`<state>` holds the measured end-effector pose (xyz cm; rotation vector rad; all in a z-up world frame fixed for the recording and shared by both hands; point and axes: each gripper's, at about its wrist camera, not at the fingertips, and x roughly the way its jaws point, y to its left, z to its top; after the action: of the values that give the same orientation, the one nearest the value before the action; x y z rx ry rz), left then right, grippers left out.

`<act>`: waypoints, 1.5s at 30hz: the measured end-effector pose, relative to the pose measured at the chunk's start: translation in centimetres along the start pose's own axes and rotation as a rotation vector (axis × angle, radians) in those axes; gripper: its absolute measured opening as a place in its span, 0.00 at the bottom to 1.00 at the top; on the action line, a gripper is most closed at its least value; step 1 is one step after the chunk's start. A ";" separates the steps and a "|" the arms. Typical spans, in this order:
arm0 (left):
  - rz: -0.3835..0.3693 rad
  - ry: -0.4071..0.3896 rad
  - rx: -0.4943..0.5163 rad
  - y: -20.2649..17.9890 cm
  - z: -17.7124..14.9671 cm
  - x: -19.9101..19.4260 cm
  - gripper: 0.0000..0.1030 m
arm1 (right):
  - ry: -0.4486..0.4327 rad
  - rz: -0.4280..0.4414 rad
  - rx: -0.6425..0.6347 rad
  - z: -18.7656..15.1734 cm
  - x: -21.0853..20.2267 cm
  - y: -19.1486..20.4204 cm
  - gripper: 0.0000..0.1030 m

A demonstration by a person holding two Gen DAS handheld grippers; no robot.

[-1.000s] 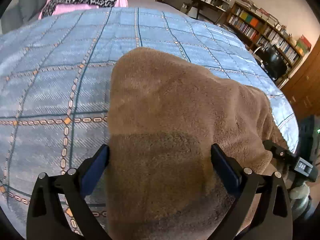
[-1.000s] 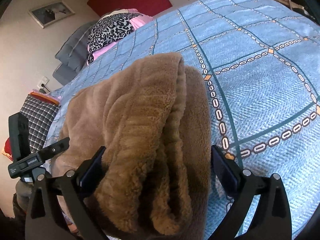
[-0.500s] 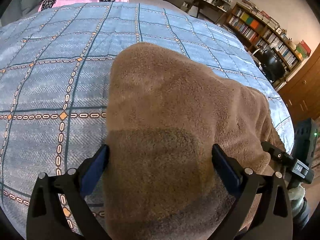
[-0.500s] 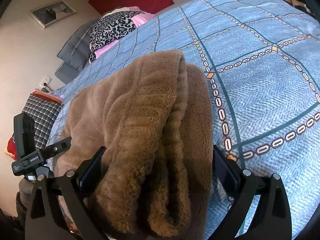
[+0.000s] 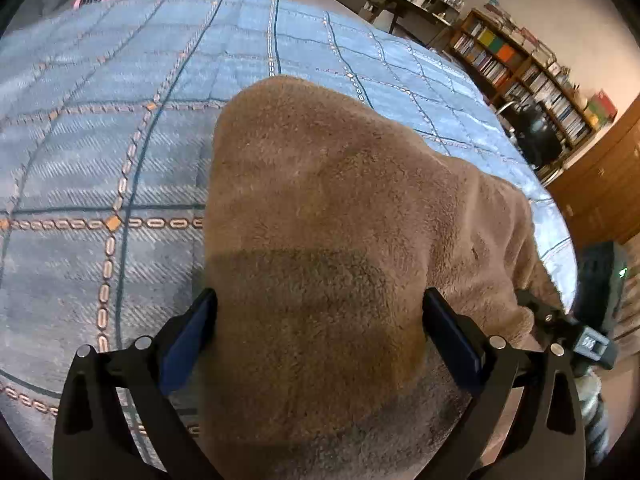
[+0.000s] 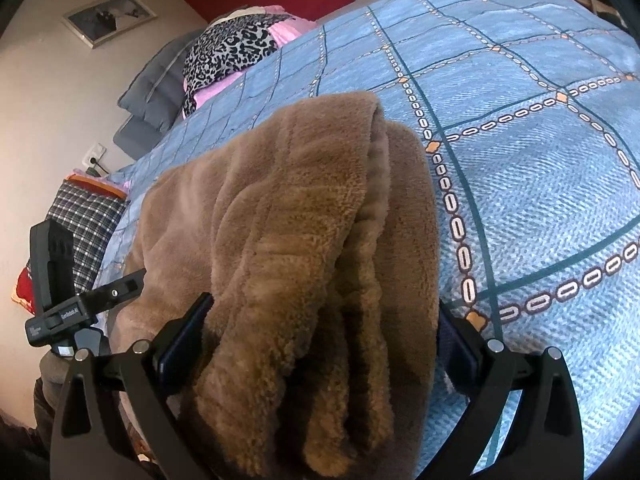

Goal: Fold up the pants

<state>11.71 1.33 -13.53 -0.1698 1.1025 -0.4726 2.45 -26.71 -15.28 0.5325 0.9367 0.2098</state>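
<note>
Brown fleece pants [image 5: 320, 216] are spread across the near edge of a bed, on a blue checked bedspread [image 5: 100, 128] patterned with chain-like lines. In the right wrist view the pants [image 6: 288, 240] are seen folded lengthwise, one thick layer lying over another. The left hand-held gripper [image 5: 320, 332] is held with its fingers wide apart, the fabric bulging between them; the right hand-held gripper [image 6: 320, 332] is likewise spread around the doubled cloth, and no pinch is made by either. A leopard-print cloth [image 6: 228, 48] over pink fabric is seen at the head of the bed, and a bookshelf [image 5: 520, 68] stands against the far wall.
</note>
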 end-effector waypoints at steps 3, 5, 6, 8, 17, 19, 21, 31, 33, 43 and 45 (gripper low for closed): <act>-0.045 0.013 -0.015 0.5 0.1 0.2 0.98 | 0.009 0.013 -0.006 0.2 0.1 0.0 0.94; -0.067 0.019 -0.016 0.7 0.3 0.4 0.98 | 0.014 0.031 -0.001 0.3 0.1 -0.2 0.90; -0.073 0.021 -0.015 0.7 0.3 0.4 0.98 | 0.016 0.041 0.003 0.3 0.1 -0.2 0.88; -0.092 0.021 -0.015 0.7 0.4 0.5 0.97 | 0.017 0.049 0.005 0.3 0.0 -0.4 0.84; -0.154 -0.005 -0.015 0.6 0.3 -0.2 0.89 | -0.002 0.048 -0.008 0.2 -0.8 -0.1 0.69; -0.163 -0.007 -0.043 1.2 0.3 -0.5 0.78 | -0.007 0.051 -0.006 0.2 -1.1 -0.2 0.65; -0.184 -0.019 -0.076 1.8 0.3 -0.8 0.69 | -0.013 0.055 -0.008 0.3 -1.2 0.0 0.64; -0.231 -0.094 -0.087 1.6 1.0 -3.0 0.44 | -0.062 0.076 -0.033 1.4 -2.9 1.8 0.56; -0.229 -0.109 -0.072 1.1 1.5 -3.5 0.42 | -0.074 0.075 -0.052 1.8 -3.3 2.5 0.56; -0.206 -0.098 -0.051 0.2 3.3 -3.6 0.45 | -0.116 0.077 -0.078 3.7 -4.1 3.4 0.55; -0.178 -0.065 -0.078 1.2 3.2 -2.8 0.62 | -0.105 0.074 -0.064 3.6 -3.7 2.9 0.55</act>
<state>13.89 3.30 -10.23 -0.3512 1.0472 -0.5796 3.40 -26.94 -9.42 0.5150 0.8062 0.2755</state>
